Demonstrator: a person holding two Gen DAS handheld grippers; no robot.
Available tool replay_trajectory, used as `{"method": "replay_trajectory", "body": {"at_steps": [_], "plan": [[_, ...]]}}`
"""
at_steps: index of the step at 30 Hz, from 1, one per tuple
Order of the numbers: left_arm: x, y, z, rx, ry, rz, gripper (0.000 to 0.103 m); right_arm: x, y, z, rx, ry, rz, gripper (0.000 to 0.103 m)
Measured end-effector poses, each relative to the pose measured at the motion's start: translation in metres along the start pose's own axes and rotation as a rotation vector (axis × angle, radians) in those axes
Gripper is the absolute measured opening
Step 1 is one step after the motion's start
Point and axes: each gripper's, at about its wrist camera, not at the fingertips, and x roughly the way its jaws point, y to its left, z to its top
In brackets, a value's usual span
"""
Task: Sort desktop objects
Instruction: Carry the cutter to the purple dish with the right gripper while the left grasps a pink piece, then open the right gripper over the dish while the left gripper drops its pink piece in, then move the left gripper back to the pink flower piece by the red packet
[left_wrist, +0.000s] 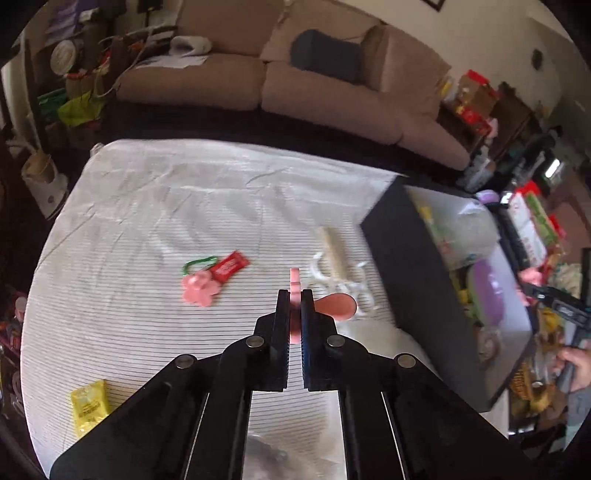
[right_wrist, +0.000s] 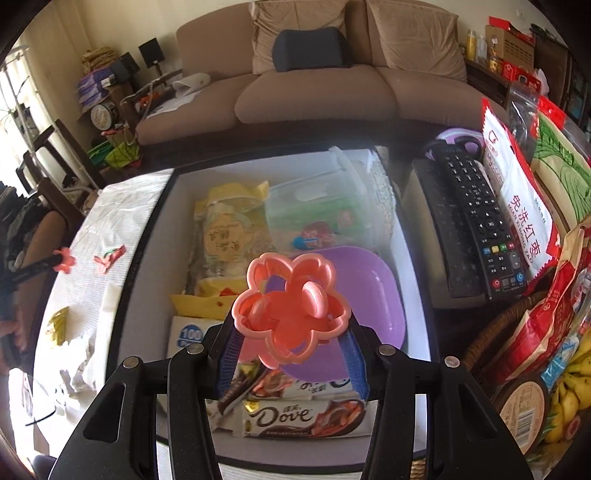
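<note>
While the left gripper (left_wrist: 294, 325) pinches a pink piece (left_wrist: 338, 306), the right gripper (right_wrist: 291, 343) holds a pink flower (right_wrist: 291, 306).

Glossy pink plastic flower (right_wrist: 291, 306), ribbed white cloth (left_wrist: 184, 206), matt purple plastic dish (right_wrist: 369, 295), shiny chocolate wrapper (right_wrist: 295, 417)

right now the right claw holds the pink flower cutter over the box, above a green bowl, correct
Not quite. The right claw does hold the pink flower cutter over the box, but the bowl beneath it is purple, not green. The right wrist view shows it.
</note>
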Motion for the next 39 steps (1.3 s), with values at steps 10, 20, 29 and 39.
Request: {"method": "replay_trajectory", "body": {"at_steps": [10,20,29,39], "plan": [[0.058,-0.207,0.032,0.166,0.132,-0.220,0.005,0.059,-0.018,-0.005,-0.033,0.162,-0.121,0.050],[0.165,-0.289,0.021,0.171,0.271,-0.165,0.005,-0.021,-0.041,-0.016,-0.053,0.003,-0.028,0.074],[0.197,-0.294,0.005,0.154,0.311,-0.069,0.030,-0.064,-0.071,-0.031,0.008,-0.067,0.043,0.074],[0.060,-0.250,0.008,0.226,0.147,-0.048,0.051,-0.077,-0.049,-0.036,-0.005,-0.065,0.085,0.074]]}}
